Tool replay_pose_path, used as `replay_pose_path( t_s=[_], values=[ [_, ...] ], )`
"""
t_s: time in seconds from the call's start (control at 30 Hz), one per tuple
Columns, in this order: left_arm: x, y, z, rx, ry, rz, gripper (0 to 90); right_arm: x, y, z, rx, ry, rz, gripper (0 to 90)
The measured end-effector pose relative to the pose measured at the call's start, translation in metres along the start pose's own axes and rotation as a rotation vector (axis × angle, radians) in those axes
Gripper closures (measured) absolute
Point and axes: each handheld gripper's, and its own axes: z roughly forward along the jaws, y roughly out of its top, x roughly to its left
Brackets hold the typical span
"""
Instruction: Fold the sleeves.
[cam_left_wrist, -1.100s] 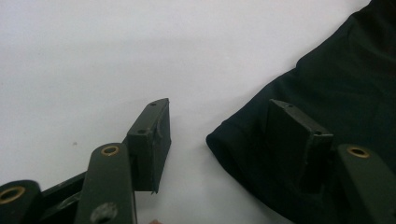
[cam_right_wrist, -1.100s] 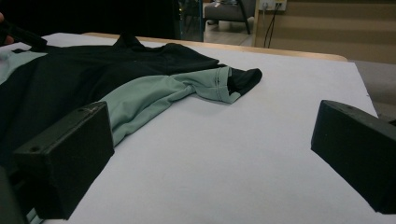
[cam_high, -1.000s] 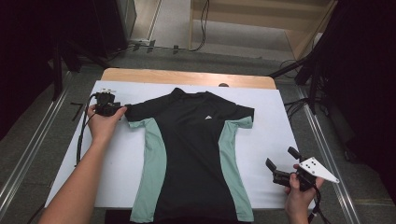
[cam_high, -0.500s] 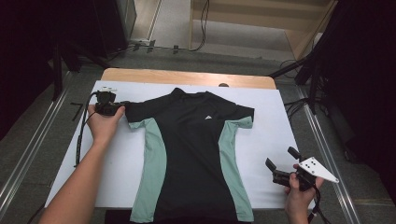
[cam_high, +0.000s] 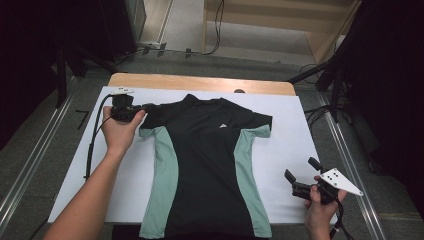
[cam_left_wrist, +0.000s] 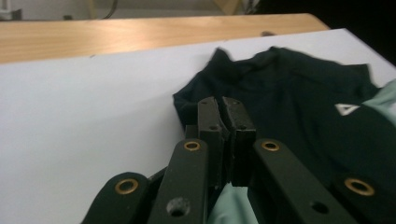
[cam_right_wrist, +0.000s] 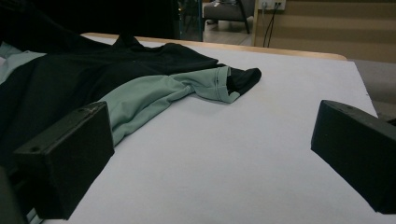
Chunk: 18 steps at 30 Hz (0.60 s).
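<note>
So the shirt (cam_high: 207, 165) is lying flat, front up, across the white sheet (cam_high: 292, 145) on the counter (cam_high: 200, 82). My left gripper (cam_left_wrist: 226, 109) has its jaws pinched together right at the sleeve (cam_left_wrist: 189, 100), looks like they've got the fabric but hard to say. My right gripper (cam_high: 302, 176) hovers wide open near the hem, holding nothing.

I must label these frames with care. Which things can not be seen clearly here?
- Shirt hem: cut off by the bottom edge, high view.
- Left gripper: whether its shut jaws pinch the sleeve; its own jaws hide the contact.
- Small white logo: too small to read.
- Right gripper open, away from the cloth.
</note>
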Motion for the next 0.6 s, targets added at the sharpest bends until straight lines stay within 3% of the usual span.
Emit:
replay_pose_path(
  t_s=[0.03,0.07,0.27,0.43,0.6],
  values=[
    [-0.011,0.004,0.001,-0.007,-0.026,0.015,86.8,0.000,0.000,0.000,0.001,0.001,0.001,0.0],
    [-0.011,0.004,0.001,-0.007,-0.026,0.015,86.8,0.000,0.000,0.000,0.001,0.001,0.001,0.0],
    [-0.042,0.015,0.008,-0.022,-0.088,0.063,86.7,0.000,0.000,0.000,0.000,0.002,0.002,0.0],
    [-0.068,0.021,0.023,-0.012,-0.142,0.085,86.7,0.000,0.000,0.000,0.000,0.004,0.001,0.0],
    [-0.081,0.021,0.036,0.006,-0.169,0.096,86.7,0.000,0.000,0.000,-0.001,0.006,0.005,0.0]
  ],
)
